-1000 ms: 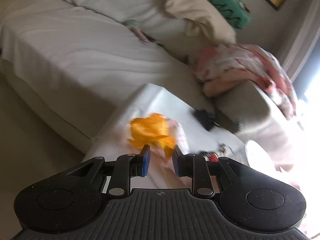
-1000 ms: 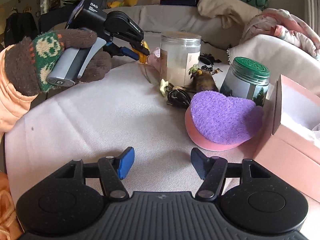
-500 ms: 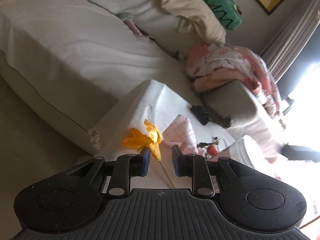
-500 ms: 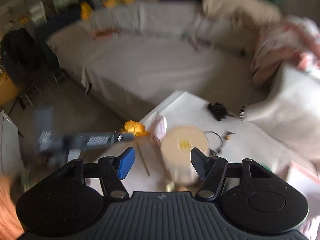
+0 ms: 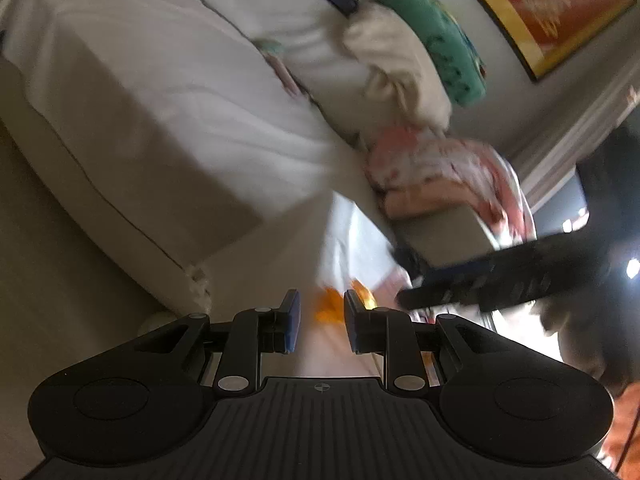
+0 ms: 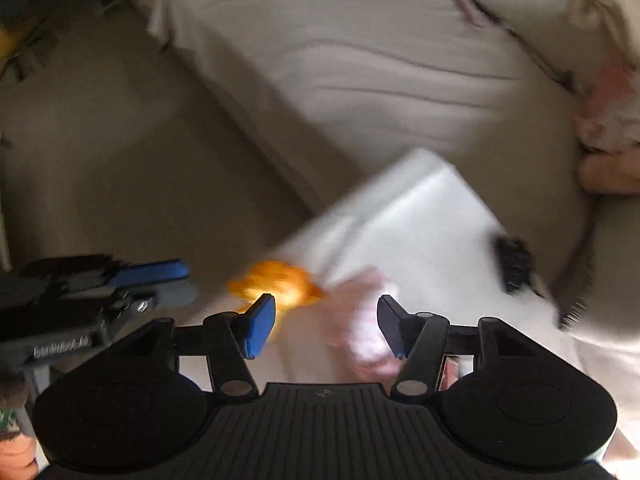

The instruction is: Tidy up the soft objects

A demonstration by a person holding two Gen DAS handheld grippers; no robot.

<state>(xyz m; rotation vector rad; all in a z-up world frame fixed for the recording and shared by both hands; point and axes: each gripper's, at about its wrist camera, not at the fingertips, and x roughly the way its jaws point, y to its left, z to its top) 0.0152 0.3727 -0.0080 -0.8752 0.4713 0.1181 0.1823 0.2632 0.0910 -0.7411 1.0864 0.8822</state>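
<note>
Two grippers are being held over the tabletop (image 6: pixel 432 216) corner: the left gripper (image 5: pixel 319 326), jaws narrowly spread with the orange flower (image 5: pixel 330 308) blurred between them and a pinch impossible to tell, and the right gripper (image 6: pixel 326 328), jaws spread and just being narrowed, seemingly being readied above the pink soft object (image 6: pixel 366 320).

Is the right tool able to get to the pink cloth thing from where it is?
Probably yes. The right tool is open above the pink cloth, nothing covering it. The orange flower lies close beside, so it might get bumped.
</note>
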